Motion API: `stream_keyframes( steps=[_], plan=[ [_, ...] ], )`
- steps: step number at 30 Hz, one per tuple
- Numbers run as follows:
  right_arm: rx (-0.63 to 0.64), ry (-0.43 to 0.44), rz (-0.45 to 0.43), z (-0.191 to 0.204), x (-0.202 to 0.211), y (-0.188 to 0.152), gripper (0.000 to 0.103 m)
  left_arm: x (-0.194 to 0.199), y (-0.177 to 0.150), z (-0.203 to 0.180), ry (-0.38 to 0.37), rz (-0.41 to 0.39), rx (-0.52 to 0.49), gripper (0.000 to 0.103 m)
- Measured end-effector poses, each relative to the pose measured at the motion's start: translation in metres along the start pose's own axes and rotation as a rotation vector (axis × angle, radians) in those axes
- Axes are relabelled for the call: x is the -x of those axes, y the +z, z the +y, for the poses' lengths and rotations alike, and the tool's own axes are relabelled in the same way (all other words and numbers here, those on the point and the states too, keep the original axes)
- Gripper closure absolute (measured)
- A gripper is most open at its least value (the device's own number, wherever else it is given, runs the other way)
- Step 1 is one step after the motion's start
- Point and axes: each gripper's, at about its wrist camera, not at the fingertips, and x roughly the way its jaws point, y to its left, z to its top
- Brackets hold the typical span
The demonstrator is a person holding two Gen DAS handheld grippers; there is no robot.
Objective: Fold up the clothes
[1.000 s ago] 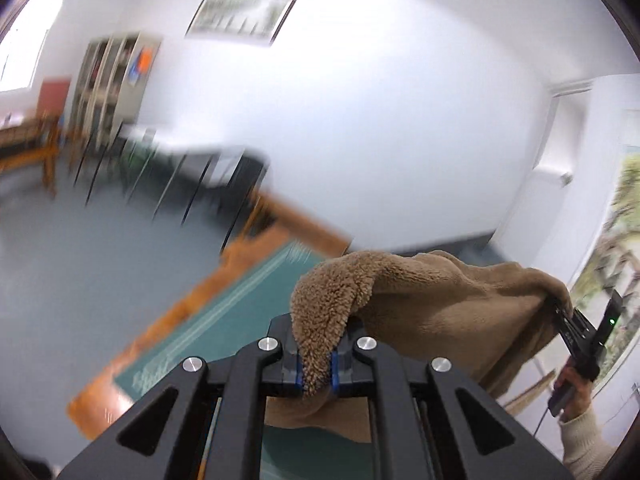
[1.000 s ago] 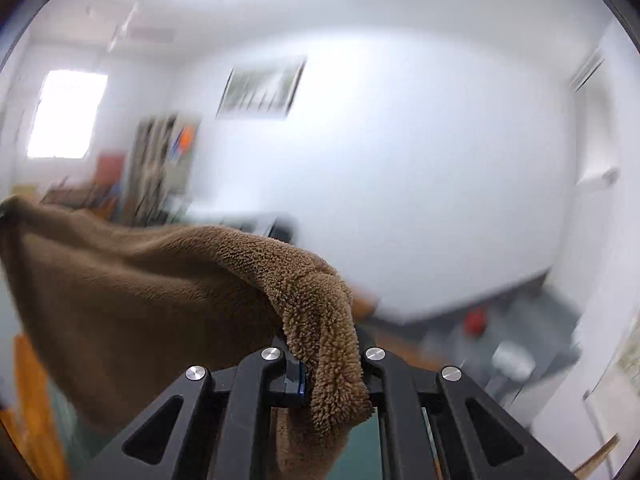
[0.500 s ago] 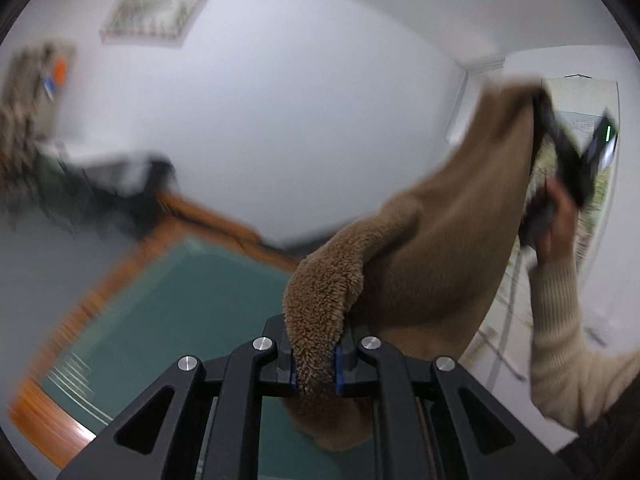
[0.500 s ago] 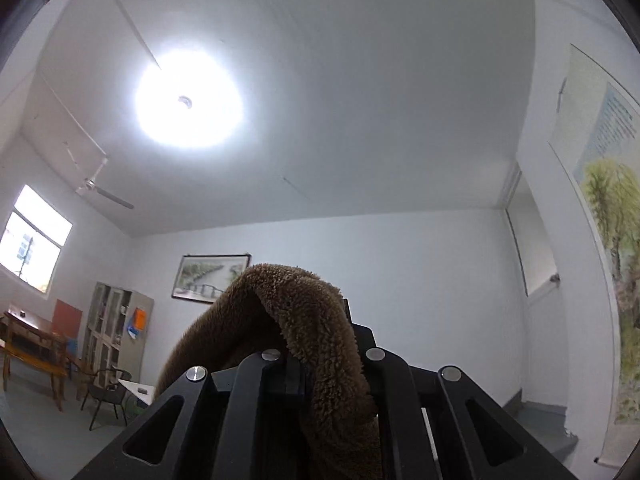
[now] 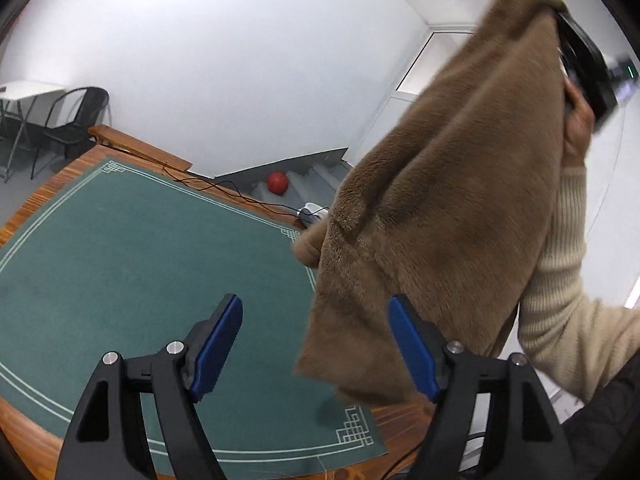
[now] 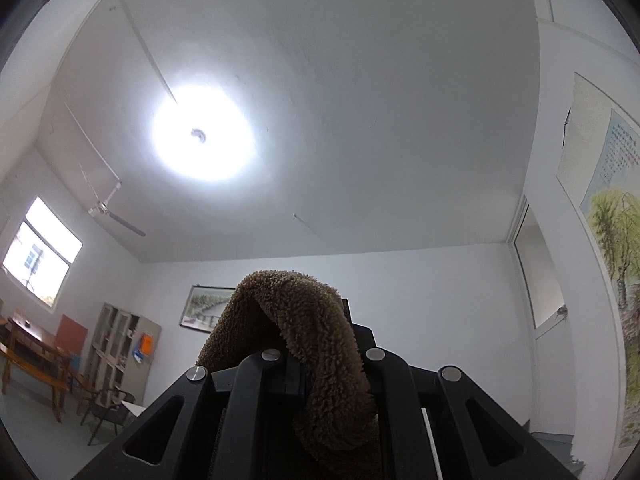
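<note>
Left tool (image 5: 316,344) has let go, blue pads wide apart over the green-topped desk (image 5: 120,248). Brown fleece (image 5: 440,208) hangs off the raised right tool (image 6: 320,368), clamped tight, ceiling light (image 6: 202,134) overhead.

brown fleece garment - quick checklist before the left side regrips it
1. Left hand-held gripper open, nothing between its blue pads: ok.
2. Right hand-held gripper clamped on the brown fleece garment: ok.
3. Garment hanging free above the green table mat: ok.
4. Lower hem within the left side's reach: ok, it hangs just beyond the right finger.
5. Which corner to grab: cannot tell, the fabric is bunched.
6. Mat area below free of clutter: ok.
</note>
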Motion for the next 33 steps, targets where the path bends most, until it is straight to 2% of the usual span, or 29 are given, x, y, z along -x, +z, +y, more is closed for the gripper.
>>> stream_keyframes(
  steps=[6,8,11,13,14,15,16,18,19,21,23,25,28,29,30,33],
  plan=[
    [-0.075,-0.004,-0.032,-0.026,0.019,0.024,0.092,-0.009,0.023,0.008,-0.124,0.039,-0.021,0.021],
    [-0.102,0.001,-0.04,-0.036,0.028,0.033,0.092,-0.02,0.029,0.009,-0.205,0.074,-0.02,0.02],
    [-0.108,-0.001,-0.032,-0.04,0.021,0.026,0.092,-0.045,0.035,0.001,-0.351,0.15,-0.01,0.02],
    [-0.081,-0.022,-0.012,-0.041,0.021,0.02,0.092,-0.061,0.037,-0.007,-0.405,0.184,-0.008,0.02],
    [-0.068,-0.033,-0.002,-0.042,0.021,0.016,0.092,-0.069,0.038,-0.01,-0.417,0.203,-0.002,0.029],
    [-0.055,-0.044,0.009,-0.042,0.021,0.013,0.092,-0.075,0.039,-0.013,-0.427,0.219,0.0,0.043],
    [-0.042,-0.054,0.019,-0.043,0.021,0.01,0.092,-0.075,0.039,-0.017,-0.424,0.227,-0.008,0.072],
    [-0.015,-0.075,0.039,-0.044,0.02,0.003,0.092,-0.066,0.043,-0.023,-0.383,0.222,-0.021,0.086],
    [-0.002,-0.086,0.049,-0.044,0.02,0.0,0.092,-0.056,0.048,-0.019,-0.36,0.192,-0.024,0.091],
    [0.024,-0.107,0.07,-0.045,0.02,-0.007,0.092,-0.028,0.061,-0.006,-0.308,0.11,-0.018,0.092],
    [0.051,-0.128,0.09,-0.047,0.02,-0.013,0.092,0.019,0.082,0.01,-0.239,-0.017,0.0,0.092],
    [0.082,-0.189,0.128,-0.056,0.021,-0.028,0.092,0.069,0.1,0.018,-0.13,-0.154,-0.007,0.092],
    [0.084,-0.256,0.189,-0.081,0.031,-0.049,0.092,0.147,0.119,0.0,0.011,-0.364,-0.037,0.092],
    [0.079,-0.257,0.202,-0.077,0.032,-0.056,0.092,0.167,0.121,-0.011,0.03,-0.415,-0.055,0.092],
    [0.073,-0.257,0.216,-0.072,0.032,-0.063,0.092,0.182,0.121,-0.023,0.046,-0.454,-0.081,0.093],
    [0.064,-0.262,0.231,-0.055,0.036,-0.075,0.092,0.192,0.107,-0.06,0.066,-0.494,-0.207,0.092]
  ],
)
